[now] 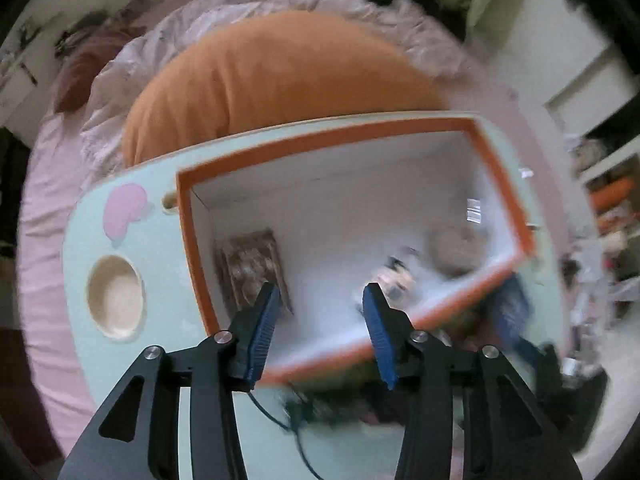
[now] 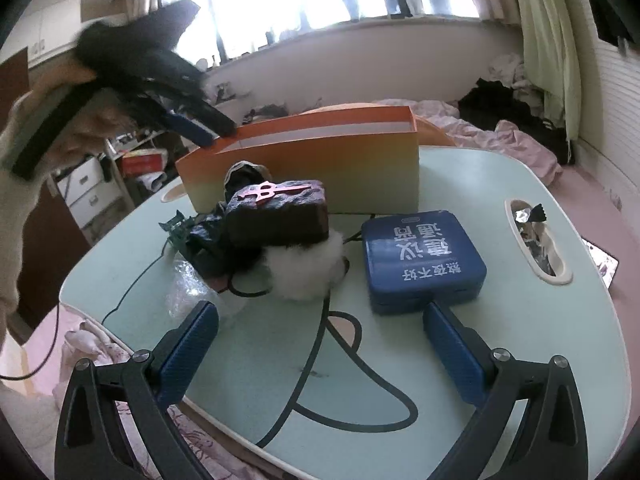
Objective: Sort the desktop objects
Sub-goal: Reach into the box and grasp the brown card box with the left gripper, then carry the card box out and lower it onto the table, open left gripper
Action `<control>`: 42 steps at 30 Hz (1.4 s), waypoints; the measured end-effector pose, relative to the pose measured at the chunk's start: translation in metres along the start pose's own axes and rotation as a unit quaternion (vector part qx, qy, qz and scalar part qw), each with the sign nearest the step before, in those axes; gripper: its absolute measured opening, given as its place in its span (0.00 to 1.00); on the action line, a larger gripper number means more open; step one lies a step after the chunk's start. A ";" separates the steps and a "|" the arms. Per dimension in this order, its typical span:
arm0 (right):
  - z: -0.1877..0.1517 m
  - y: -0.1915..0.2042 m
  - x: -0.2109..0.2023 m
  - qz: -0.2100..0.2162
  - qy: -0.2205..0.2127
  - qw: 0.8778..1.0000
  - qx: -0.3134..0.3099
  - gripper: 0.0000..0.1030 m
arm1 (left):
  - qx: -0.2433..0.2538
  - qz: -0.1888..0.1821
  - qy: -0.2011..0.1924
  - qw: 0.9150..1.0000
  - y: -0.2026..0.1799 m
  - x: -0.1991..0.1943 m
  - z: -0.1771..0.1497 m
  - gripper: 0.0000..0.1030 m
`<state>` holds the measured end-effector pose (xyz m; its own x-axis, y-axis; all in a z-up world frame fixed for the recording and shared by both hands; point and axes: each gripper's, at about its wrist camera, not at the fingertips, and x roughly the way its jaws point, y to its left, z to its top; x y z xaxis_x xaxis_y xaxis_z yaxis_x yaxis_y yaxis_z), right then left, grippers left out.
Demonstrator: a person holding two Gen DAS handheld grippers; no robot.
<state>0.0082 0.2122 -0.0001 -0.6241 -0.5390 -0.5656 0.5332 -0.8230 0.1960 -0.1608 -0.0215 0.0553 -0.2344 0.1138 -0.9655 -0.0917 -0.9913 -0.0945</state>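
Box: orange box (image 2: 304,164) stands open-topped on the far part of the mint lap table (image 2: 500,340), long side facing the right gripper.
Inside the box: a patterned packet (image 1: 254,270) lies by the left wall; blurred small items (image 1: 396,276) and a round tan thing (image 1: 456,250) lie toward the right.
Left gripper (image 1: 318,334): hovers over the box's near rim, jaws spread, nothing between them.
Right gripper (image 2: 320,354): low over the table's near edge, jaws wide apart, empty.
Blue tin (image 2: 422,258): flat on the table, just ahead of the right finger.
Dark brick-shaped box (image 2: 280,212): rests on a white fluffy ball (image 2: 306,270), just in front of the orange box.
Cable (image 2: 304,368): runs across the tabletop.
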 end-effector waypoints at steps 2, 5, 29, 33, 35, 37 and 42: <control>0.001 -0.001 -0.001 0.002 -0.001 1.000 0.002 1.00 | 0.007 0.066 0.018 0.998 -0.003 0.018 0.008 0.48; 0.003 -0.001 -0.001 0.004 -0.001 1.000 0.003 1.00 | 0.019 0.062 0.048 0.997 -0.013 0.044 0.008 0.54; 0.003 -0.001 -0.001 0.009 -0.004 1.000 0.006 1.00 | 0.012 0.107 0.038 0.993 -0.030 0.038 -0.010 0.63; 0.003 -0.001 -0.001 0.009 -0.004 1.000 0.006 1.00 | 0.047 0.132 0.003 0.990 -0.037 0.032 -0.009 0.40; 0.003 -0.001 -0.001 0.009 -0.004 1.000 0.006 1.00 | 0.052 0.097 -0.015 0.994 -0.040 0.025 -0.013 0.40; 0.003 -0.001 -0.001 0.009 -0.004 1.000 0.006 1.00 | 0.041 0.055 -0.043 0.997 -0.038 0.010 -0.016 0.40; 0.003 -0.001 0.000 0.009 -0.004 1.000 0.006 1.00 | 0.019 -0.030 -0.146 0.989 -0.023 -0.055 -0.038 0.40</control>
<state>0.0062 0.2127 0.0025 -0.6193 -0.5546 -0.5557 0.5369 -0.8156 0.2157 -0.1086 -0.0070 0.1010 -0.4968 0.1921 -0.8463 -0.1496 -0.9796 -0.1346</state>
